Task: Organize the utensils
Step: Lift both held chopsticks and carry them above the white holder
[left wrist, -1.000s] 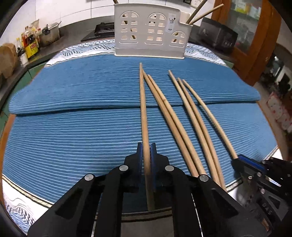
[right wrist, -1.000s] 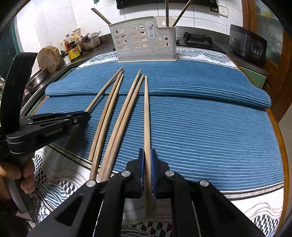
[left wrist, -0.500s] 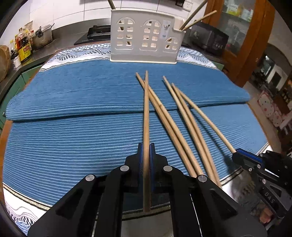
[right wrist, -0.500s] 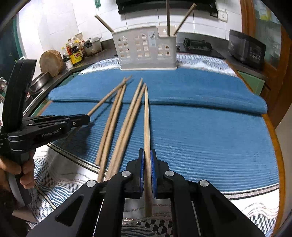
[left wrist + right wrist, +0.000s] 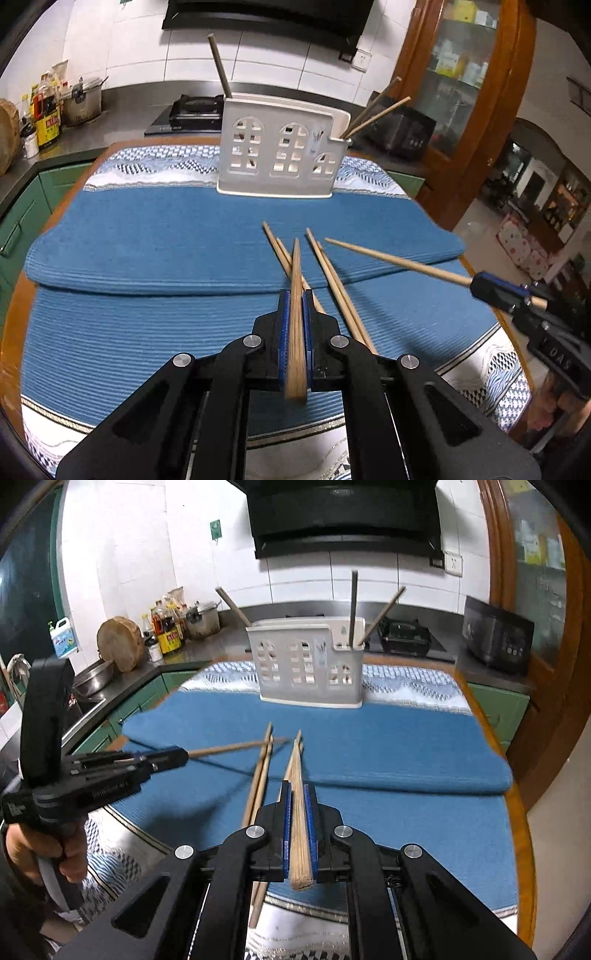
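Both grippers are clamped on chopsticks above a table [image 5: 55,221] covered by a patterned cloth and a ribbed blue mat [image 5: 147,258]. Left gripper [image 5: 294,302] pinches one wooden chopstick [image 5: 296,295] between its blue pads, the stick running forward along the fingers and lifted clear of the mat. Right gripper [image 5: 298,794] grips a second chopstick [image 5: 297,797] the same way (seen from the left camera, this stick juts out sideways in the air).

At the table's far edge stands a white utensil holder [image 5: 280,155] with window-shaped cutouts, upright, with a few chopsticks [image 5: 373,116] already leaning inside it.

Four loose chopsticks [image 5: 332,273] lie on the mat toward the near edge, in two close pairs, beneath and between the grippers.
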